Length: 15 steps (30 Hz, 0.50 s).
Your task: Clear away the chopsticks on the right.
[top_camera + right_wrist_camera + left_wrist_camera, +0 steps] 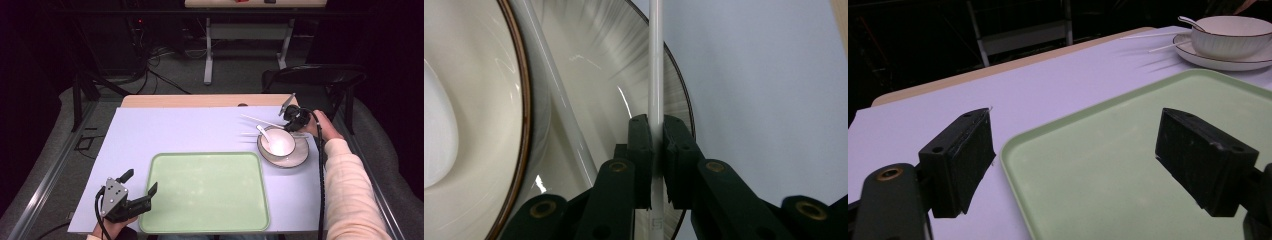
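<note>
Right gripper view: your right gripper (657, 145) is clamped on a white chopstick (656, 75) lying over the plate (644, 65) rim, a second chopstick (556, 95) beside it — detail the high view blurs. High view: your right hand (320, 125) reaches behind the bowl (278, 142), gripper tilted down; your left gripper (141, 182) rests near the green tray (207, 192) corner, jaws wide apart — nothing between them

Dark lab: cables (150, 65), bare table frames (210, 45).
</note>
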Available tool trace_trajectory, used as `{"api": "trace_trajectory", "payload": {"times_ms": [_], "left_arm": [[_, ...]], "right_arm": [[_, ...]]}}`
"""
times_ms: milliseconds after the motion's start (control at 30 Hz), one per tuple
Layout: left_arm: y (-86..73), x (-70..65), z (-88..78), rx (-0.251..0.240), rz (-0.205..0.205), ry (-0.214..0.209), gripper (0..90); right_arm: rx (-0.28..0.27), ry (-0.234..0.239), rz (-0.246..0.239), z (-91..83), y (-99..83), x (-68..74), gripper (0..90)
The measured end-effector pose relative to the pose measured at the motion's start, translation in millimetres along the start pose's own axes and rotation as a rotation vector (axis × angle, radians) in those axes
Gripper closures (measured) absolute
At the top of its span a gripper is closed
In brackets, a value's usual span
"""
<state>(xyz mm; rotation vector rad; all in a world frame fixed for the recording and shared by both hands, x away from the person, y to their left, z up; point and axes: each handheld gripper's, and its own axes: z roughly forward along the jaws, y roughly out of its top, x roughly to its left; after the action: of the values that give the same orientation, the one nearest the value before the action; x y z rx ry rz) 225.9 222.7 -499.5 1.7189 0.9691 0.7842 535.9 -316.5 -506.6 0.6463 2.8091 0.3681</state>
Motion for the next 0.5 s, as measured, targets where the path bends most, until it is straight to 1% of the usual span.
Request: {"api": "trace_trajectory", "payload": {"times_ms": [33,200,233,267,300,333,367,400,433,467,500], "left_arm": [[0.0,0.0,0.1,0.0,0.0,-0.001,15.4],[0.1,0.3,-0.2,0.001,0.001,-0.001,15.5],[0.0,0.2,-0.2,0.001,0.001,0.0,15.5],[0.1,0.3,-0.4,0.003,0.001,-0.003,15.4],[0.0,0.2,-0.2,0.001,0.001,-0.002,15.4],[0.0,0.1,-0.2,0.0,0.001,-0.001,15.4],[0.2,0.2,-0.5,0.003,0.001,-0.003,15.4],[0.1,0.1,-0.2,0.0,0.001,-0.001,15.5],[0.1,-0.1,-0.2,-0.001,0.0,0.001,15.5],[0.1,-0.2,-0.2,0.0,0.001,-0.001,15.5],[0.2,-0.2,-0.2,0.001,0.001,-0.001,15.5]], "right_arm": [[-0.012,-0.007,-0.01,0.1,0.2,-0.4,83.5],[-0.026,-0.036,-0.007,-7.5,2.5,0.8,83.7],[-0.042,-0.051,-0.004,-16.2,3.9,1.6,83.7],[-0.038,-0.06,0.007,-21.1,4.6,2.5,83.7],[-0.038,-0.06,0.007,-21.1,4.6,2.5,83.7],[-0.047,-0.065,-0.001,-25.0,4.9,2.7,83.7],[-0.052,-0.07,0.016,-29.6,5.0,4.6,83.7],[-0.065,-0.08,0.018,-36.9,5.1,6.8,83.7],[-0.065,-0.08,0.018,-36.9,5.1,6.8,83.7],[-0.064,-0.088,0.024,-41.3,5.5,8.4,83.7],[-0.069,-0.1,0.035,-49.4,6.1,12.0,83.7]]}}
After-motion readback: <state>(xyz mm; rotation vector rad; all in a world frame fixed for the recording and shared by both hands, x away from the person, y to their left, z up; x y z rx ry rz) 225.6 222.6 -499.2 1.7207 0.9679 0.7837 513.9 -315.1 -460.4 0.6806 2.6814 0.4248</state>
